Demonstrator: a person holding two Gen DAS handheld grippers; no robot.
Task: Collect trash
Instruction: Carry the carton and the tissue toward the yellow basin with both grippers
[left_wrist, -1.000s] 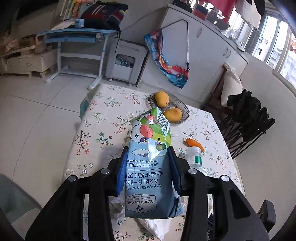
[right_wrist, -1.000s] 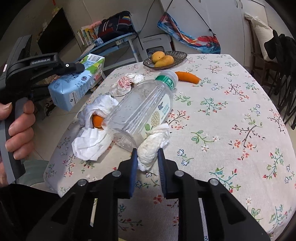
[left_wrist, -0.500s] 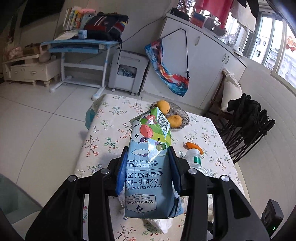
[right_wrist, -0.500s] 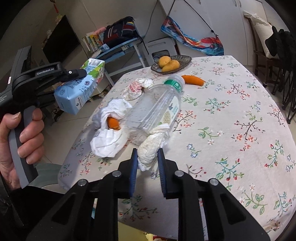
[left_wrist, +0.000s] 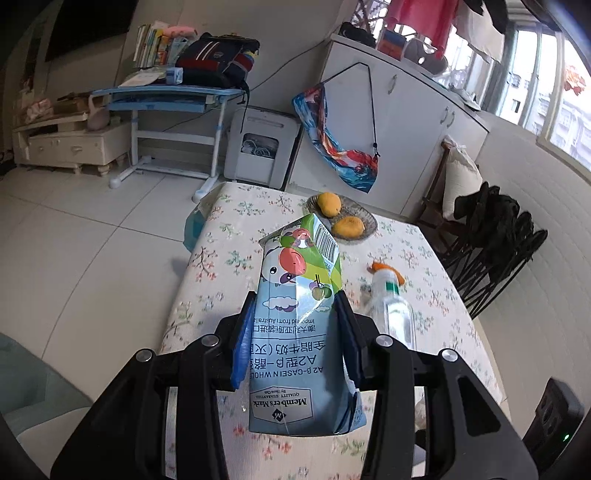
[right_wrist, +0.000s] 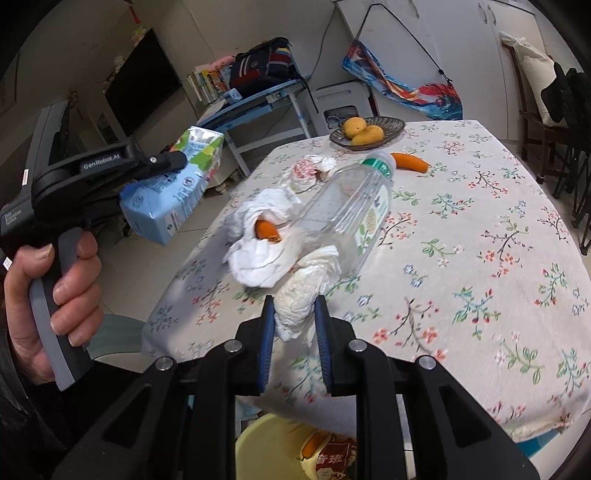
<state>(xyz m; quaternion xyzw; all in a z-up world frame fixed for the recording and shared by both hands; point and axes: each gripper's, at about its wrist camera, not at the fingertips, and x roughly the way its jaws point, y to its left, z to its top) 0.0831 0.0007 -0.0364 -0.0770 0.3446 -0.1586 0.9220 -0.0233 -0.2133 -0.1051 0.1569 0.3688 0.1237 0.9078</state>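
light: daylight from window (left_wrist: 554, 99) | fisheye-bent edges, dark corners | slight motion blur

— Your left gripper (right_wrist: 162, 162), at the left of the right wrist view: what does it look like?

— Black moulded plastic, with "GenRobot.AI" in white on its upper arm, a small white label on the body behind, and a red-and-white sticker at the back edge. The handle under your hand (right_wrist: 55, 280) is black with a grey strip down its front.

— And your right gripper (right_wrist: 294, 325)?

— Two black angular arms across the bottom of the frame, each with two silver round-headed screws. The fingers (right_wrist: 267, 332) carry blue pads on their inner faces. A dark sleeve edge shows at lower left.
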